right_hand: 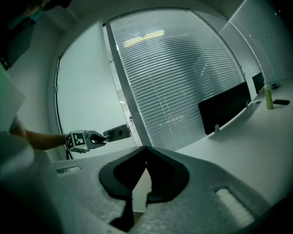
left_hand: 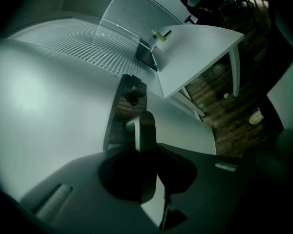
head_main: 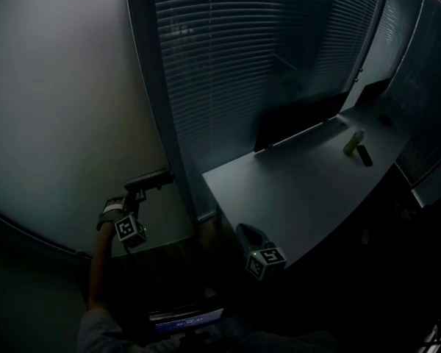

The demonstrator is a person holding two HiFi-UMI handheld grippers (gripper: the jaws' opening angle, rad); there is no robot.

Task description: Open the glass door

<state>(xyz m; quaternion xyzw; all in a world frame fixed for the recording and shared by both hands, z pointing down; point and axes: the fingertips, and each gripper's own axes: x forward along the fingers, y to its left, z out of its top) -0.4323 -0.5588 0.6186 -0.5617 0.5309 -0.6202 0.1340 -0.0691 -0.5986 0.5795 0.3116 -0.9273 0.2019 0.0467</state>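
The room is dim, and in the head view your left gripper shows as little more than its marker cube. Your forearm runs off the bottom edge, and the small lit screen below it can't be read. The left gripper view settles the grip: the claw is closed on the door handle, whose lever runs between the jaws, with the handle plate and its keyhole just beyond. The handle sits at the right edge of the frosted glass door, just beside the dark upright frame. The door's top and left side are cut off from view. Your right gripper has its jaws pressed together at the tips with nothing between them, and it hangs low beside the near corner of the table. Count two grippers, one handle, one door, one white table, one dark monitor and one green bottle. One small dark thing lies just beside the bottle, too small to name. A wall of blinds stands behind the table. The table's near corner lies close to the frame, so the gap between table edge and door is narrow. Wood floor shows under and past the table, and the widest open room lies on your left, in front of the door.
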